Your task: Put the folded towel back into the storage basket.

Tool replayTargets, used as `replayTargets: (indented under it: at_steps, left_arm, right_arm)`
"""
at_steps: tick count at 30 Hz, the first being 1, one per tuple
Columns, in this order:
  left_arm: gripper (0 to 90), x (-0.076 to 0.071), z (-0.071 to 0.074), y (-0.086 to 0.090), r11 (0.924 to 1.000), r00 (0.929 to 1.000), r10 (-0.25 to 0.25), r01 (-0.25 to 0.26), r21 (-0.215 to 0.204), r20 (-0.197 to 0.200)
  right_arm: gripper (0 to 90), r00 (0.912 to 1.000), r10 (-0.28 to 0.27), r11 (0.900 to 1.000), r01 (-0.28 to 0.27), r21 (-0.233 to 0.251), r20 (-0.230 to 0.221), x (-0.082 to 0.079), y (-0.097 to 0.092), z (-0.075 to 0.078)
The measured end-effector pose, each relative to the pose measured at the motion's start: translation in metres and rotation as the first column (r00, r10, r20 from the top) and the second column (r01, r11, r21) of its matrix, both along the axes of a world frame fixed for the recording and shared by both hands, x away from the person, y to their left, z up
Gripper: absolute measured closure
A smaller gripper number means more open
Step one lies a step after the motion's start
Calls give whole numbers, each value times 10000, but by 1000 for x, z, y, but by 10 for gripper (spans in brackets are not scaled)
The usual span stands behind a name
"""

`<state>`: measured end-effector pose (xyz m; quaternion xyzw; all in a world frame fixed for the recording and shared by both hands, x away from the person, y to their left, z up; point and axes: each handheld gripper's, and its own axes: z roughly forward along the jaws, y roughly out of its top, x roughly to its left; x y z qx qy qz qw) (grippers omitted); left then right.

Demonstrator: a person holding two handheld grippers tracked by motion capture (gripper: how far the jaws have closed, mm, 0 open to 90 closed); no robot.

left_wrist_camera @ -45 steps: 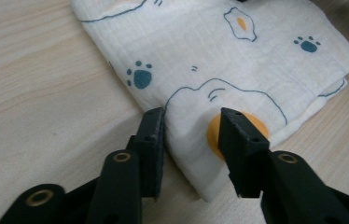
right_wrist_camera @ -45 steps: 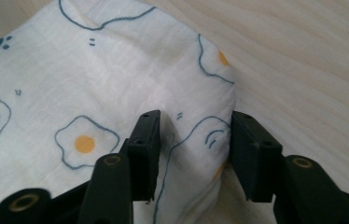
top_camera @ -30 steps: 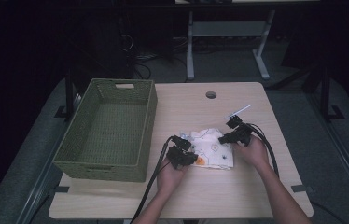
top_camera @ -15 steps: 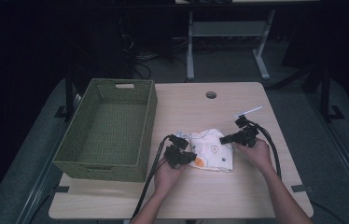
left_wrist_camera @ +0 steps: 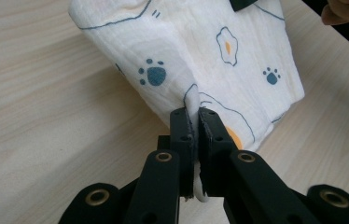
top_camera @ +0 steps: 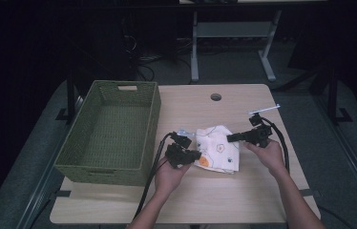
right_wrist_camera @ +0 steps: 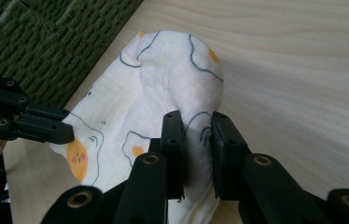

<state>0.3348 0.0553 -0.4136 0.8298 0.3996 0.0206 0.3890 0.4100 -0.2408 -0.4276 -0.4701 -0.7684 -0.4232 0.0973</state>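
We count one surface (top_camera: 243, 195), a pale wooden top with one round hole (top_camera: 215, 97) near its far edge. On it we count one green woven basket (top_camera: 111, 131) and one white printed cloth (top_camera: 218, 149). We count two hand-held grippers: the left hand-held gripper (top_camera: 196, 155) and the right hand-held gripper (top_camera: 230, 138), each with two black jaws. We count two hands of one person, the left hand (top_camera: 168, 172) and the right hand (top_camera: 267, 155).

Left gripper (top_camera: 192, 155) fingers pinched tight; right gripper (top_camera: 234, 137) fingers slightly apart, both level.
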Motion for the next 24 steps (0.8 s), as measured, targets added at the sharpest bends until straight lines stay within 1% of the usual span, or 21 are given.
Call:
replayTargets:
  at_steps: [1,2,3,4,5,7,8,9,11,12,14,16,18,19,21,23,24]
  left_arm:
    - [860,0,2,0,10000,10000,-15,15,-38,-2]
    - [860,0,4,0,10000,10000,-35,35,20,39]
    - [860,1,6,1,9999,9999,-85,84,56,65]
    - [860,2,8,2,10000,10000,-71,71,-8,58]
    - [860,2,10,2,9999,10000,-80,80,-74,43]
    - [860,4,18,4,9999,9998,-130,130,-34,122]
    - [859,4,18,4,9999,9998,-130,130,-34,122]
    - [860,5,22,6,9999,9998,-132,133,-109,142]
    - [860,6,24,7,9998,9999,-87,89,-171,128]
    - [860,6,26,8,9998,9998,-144,146,-117,155]
    - [859,7,29,10,9997,9998,-155,157,-186,130]
    - [859,9,32,12,9997,9997,-201,203,-166,145]
    - [860,10,36,14,9995,9994,-299,301,-136,151]
    - [859,10,38,14,9995,9996,-219,223,-229,168]
    - [859,11,41,17,9994,9995,-251,255,-221,169]
    - [859,13,45,20,9995,9995,-244,249,-197,223]
    - [859,13,47,21,9994,9995,-222,227,-273,209]
  right_arm:
    - [768,10000,-18,10000,18,58,25,0,-1,0]
    - [768,10000,-26,9998,26,202,9,-1,-2,2]
    - [768,10000,-26,9998,26,202,9,-1,-2,2]
    - [768,10000,-48,9993,49,361,-10,-1,-3,4]
    - [768,10000,-48,9993,49,361,-10,-1,-3,4]
    - [768,9999,-106,9985,108,531,-39,-1,-4,6]
    - [768,9999,-106,9985,108,531,-39,-1,-4,6]
    - [768,9999,-164,9974,167,699,-37,0,-5,7]
    - [768,9998,-171,9973,177,713,-86,0,-6,8]
    - [768,9999,-129,9978,136,649,-113,0,-5,9]
    - [768,9999,-119,9978,124,653,-76,1,-4,12]
    - [768,9999,-95,9981,99,601,-63,1,-2,17]
    - [768,10000,-53,9979,51,650,20,2,1,22]
    - [768,10000,-2,9979,-2,644,70,3,2,25]
    - [768,9999,39,9985,-47,553,148,5,5,33]
    - [768,9997,26,9983,-39,579,232,5,6,36]
    - [768,9996,88,9983,-104,570,278,7,9,40]
